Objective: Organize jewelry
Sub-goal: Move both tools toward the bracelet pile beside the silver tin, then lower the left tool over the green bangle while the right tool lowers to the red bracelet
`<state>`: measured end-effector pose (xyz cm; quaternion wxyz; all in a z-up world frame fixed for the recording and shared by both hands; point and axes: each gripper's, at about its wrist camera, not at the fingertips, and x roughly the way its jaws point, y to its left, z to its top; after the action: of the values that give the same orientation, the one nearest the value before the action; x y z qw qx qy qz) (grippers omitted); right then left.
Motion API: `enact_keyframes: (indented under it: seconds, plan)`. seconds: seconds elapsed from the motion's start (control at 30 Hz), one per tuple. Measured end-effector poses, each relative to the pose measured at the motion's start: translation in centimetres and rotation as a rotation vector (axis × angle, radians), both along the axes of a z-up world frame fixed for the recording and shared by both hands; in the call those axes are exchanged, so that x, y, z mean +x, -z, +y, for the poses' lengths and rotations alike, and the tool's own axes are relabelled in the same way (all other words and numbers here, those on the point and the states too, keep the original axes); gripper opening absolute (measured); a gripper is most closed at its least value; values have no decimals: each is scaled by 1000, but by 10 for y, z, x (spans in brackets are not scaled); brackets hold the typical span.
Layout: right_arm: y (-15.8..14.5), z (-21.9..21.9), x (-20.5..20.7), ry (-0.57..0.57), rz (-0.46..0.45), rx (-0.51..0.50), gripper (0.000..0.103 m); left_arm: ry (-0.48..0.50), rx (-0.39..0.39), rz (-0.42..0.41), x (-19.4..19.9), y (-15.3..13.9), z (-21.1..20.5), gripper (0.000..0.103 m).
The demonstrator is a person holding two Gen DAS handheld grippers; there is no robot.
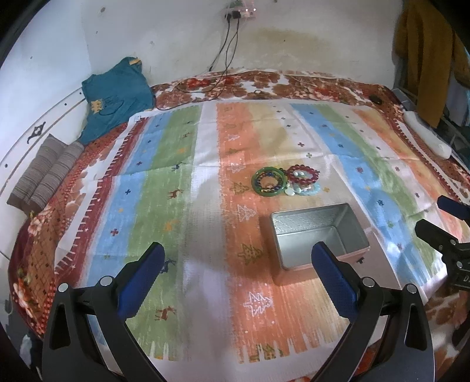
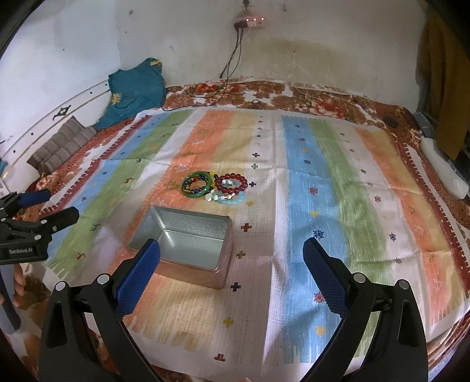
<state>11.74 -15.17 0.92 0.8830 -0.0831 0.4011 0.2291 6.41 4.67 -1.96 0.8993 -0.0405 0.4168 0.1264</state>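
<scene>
Lying against the far left wall, a teal garment (image 1: 116, 97) slumps above a striped grey cushion (image 1: 44, 173) at the edge of the bed. Over the brown floral bedspread (image 1: 264, 80) spreads a striped mat (image 1: 182, 205) in bands of blue, green, white and orange, printed with small trees, deer and crosses. The left gripper (image 1: 236, 276) hovers above the near part of this mat, its blue-padded fingers (image 1: 141, 282) spread wide with nothing between them.

Near the middle of the mat sits the jewelry in one tight cluster: a green bangle (image 1: 268, 179) with coloured beads inside its ring, a dark red bead bracelet (image 1: 302, 174) touching it on the right, and pale shell-like pieces with a light blue ring (image 1: 314, 188) just in front. Nearer the cameras stands an open silver tin box (image 1: 320, 232), apart from the cluster and holding nothing visible.

Further right, the right gripper (image 2: 232, 276) likewise hangs over the mat with its jaws wide apart and empty, the tin just beyond its left finger. At the bed's right edge lies a white oblong object (image 2: 443, 170), and a mustard cloth (image 2: 443, 73) hangs beside the wall. Black cables (image 2: 232, 58) drop from a wall socket (image 2: 249, 22).
</scene>
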Motion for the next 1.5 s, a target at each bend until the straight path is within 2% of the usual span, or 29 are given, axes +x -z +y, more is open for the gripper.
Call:
enact_keyframes:
  seconds: [0.2, 0.6, 1.1, 1.5]
  plan:
    - [3, 5, 12, -3, 16, -12, 99, -24, 11, 20, 8, 3, 5, 97]
    - [2, 11, 26, -5, 23, -11, 99, -2, 10, 13, 23, 3, 8, 97]
    - [7, 24, 51, -10, 57, -19, 99, -23, 9, 54, 53, 12, 15, 97]
    - [13, 32, 75, 1, 87, -25, 99, -25, -46, 72, 77, 20, 28, 97]
